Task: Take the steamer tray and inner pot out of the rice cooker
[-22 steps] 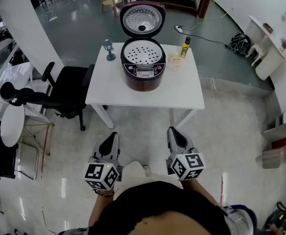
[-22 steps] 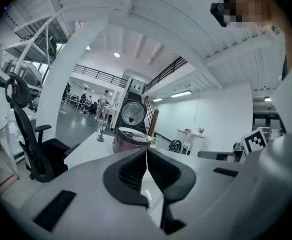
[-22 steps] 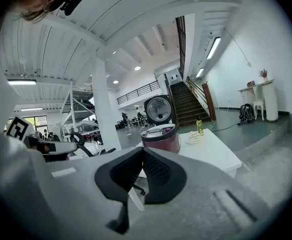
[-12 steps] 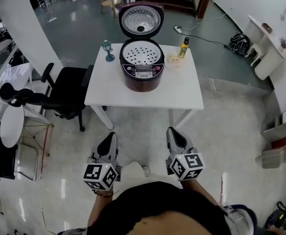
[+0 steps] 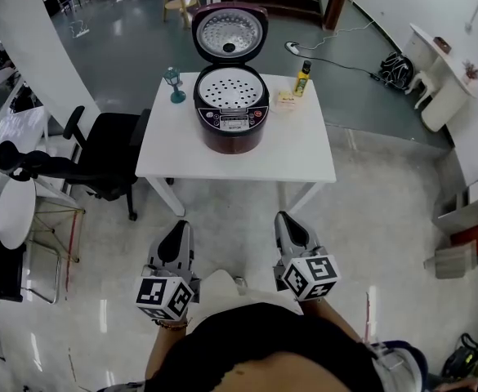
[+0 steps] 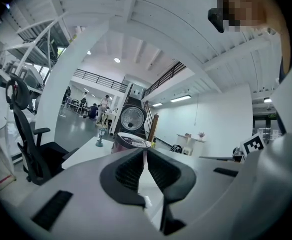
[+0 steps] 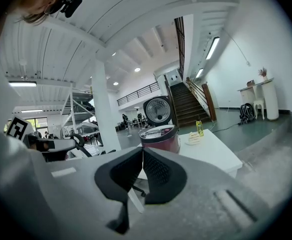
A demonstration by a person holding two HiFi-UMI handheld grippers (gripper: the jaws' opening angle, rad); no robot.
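A dark red rice cooker (image 5: 231, 113) stands on a white table (image 5: 304, 149), its lid (image 5: 227, 33) swung up at the back. A perforated steamer tray (image 5: 231, 89) fills its top; the inner pot beneath is hidden. My left gripper (image 5: 179, 233) and right gripper (image 5: 284, 224) hang over the floor well short of the table's near edge, both shut and empty. The cooker (image 6: 131, 140) shows just past the shut jaws in the left gripper view, and the cooker (image 7: 159, 136) lies ahead in the right gripper view.
On the table stand a small teal lantern figure (image 5: 173, 84), a yellow bottle (image 5: 302, 77) and a small card or dish (image 5: 284, 99). A black office chair (image 5: 100, 158) stands left of the table. A white side table (image 5: 447, 80) and a bag (image 5: 398, 68) lie far right.
The table and cooker have slid slightly left and up in the head view. Both grippers stay shut; the left one sits a little lower in the picture.
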